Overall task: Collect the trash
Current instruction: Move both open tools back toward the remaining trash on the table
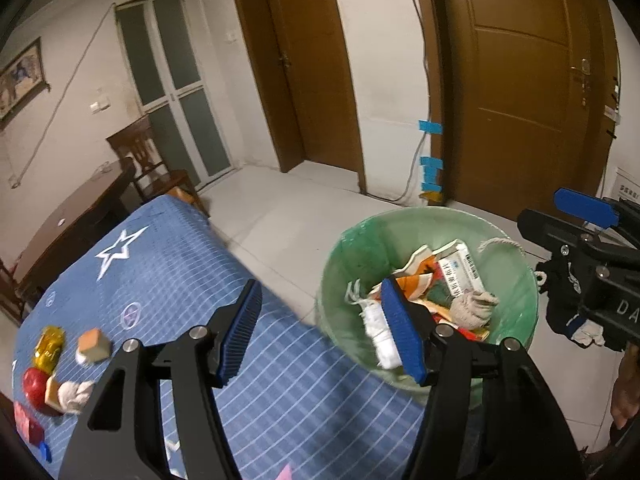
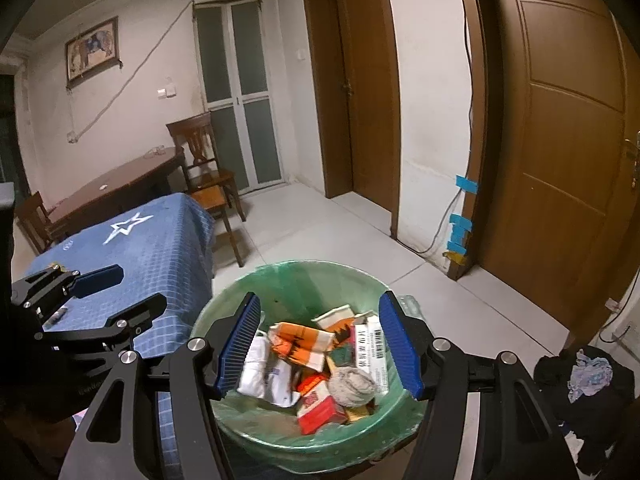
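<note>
Trash [image 1: 76, 394] left on the blue table [image 1: 168, 280], far left of the bin [image 1: 516, 276]: rag, wrappers. Left claw [image 1: 320, 332] spread, empty, nearer it. Right claw [image 2: 320, 346] spread, empty, over bin.

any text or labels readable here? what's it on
"DA", cut off by the frame edge: white letters on the right claw's black body.
White box in the bin: large Chinese print and a barcode with digits, too blurred to read.
Red carton: print too blurred.
Nothing else legible.
</note>
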Motion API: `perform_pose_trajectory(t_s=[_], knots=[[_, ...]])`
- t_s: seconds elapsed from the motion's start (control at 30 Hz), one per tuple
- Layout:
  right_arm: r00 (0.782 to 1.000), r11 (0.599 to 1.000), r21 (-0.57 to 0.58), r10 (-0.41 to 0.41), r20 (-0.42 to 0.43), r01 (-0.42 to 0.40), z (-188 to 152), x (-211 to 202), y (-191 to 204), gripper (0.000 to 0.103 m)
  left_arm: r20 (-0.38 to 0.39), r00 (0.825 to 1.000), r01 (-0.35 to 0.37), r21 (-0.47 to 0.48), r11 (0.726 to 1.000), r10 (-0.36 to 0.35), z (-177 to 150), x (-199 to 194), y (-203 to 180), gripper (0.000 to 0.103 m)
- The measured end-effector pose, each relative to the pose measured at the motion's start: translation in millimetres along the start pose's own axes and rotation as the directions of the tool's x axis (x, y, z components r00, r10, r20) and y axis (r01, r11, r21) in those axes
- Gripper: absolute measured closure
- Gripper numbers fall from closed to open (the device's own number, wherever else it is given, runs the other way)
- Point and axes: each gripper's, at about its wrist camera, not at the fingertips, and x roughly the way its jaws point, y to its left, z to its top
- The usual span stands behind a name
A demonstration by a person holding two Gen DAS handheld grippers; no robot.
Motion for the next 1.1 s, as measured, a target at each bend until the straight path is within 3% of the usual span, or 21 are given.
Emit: perform_pose_trajectory(t_s=[0.3, 0.4, 0.5, 0.57, 0.67, 0.87, 1.03, 1.1], knots=[[0.994, 0.993, -0.041, 0.11, 0.021, -0.109, -5.6, -21.0, 44.7, 0.04, 0.001, 0.993, -0.122, -0.056, 0.991, 0.122, -37.8, -45.2, 36.7, 0.038], [0.986, 0.985, -0.067, 0.163, 0.021, -0.161, -3.5, -21.6, 74.4, 0.04, -0.02, 0.985, -0.174, -0.092, 0.98, 0.173, -58.0, -57.6, 65.2, 0.037], [0.975, 0.969, -0.113, 0.221, 0.002, -0.219, -0.1, -14.4, 116.2, 0.038, -0.046, 0.978, -0.208, -0.191, 0.959, 0.203, -76.4, -70.6, 111.5, 0.036], [0.965, 0.954, -0.151, 0.261, -0.017, -0.26, 0.3, -9.6, 147.6, 0.038, -0.065, 0.971, -0.239, -0.266, 0.934, 0.23, -92.1, -80.2, 146.0, 0.036], [0.939, 0.909, -0.235, 0.34, -0.054, -0.343, -1.2, -1.6, 210.2, 0.038, -0.104, 0.954, -0.3, -0.407, 0.863, 0.283, -125.7, -100.7, 213.6, 0.036], [0.862, 0.768, -0.4, 0.482, -0.156, -0.501, -16.4, 15.0, 327.2, 0.038, -0.167, 0.915, -0.396, -0.545, 0.739, 0.366, -175.0, -133.0, 317.0, 0.036], [0.803, 0.68, -0.428, 0.526, -0.281, -0.595, -27.2, 40.2, 380.2, 0.038, -0.19, 0.867, -0.476, -0.593, 0.65, 0.461, -195.4, -141.8, 361.3, 0.033], [0.786, 0.639, -0.461, 0.531, -0.316, -0.616, -31.1, 45.1, 398.5, 0.038, -0.198, 0.857, -0.486, -0.619, 0.617, 0.476, -199.8, -138.7, 367.8, 0.033]])
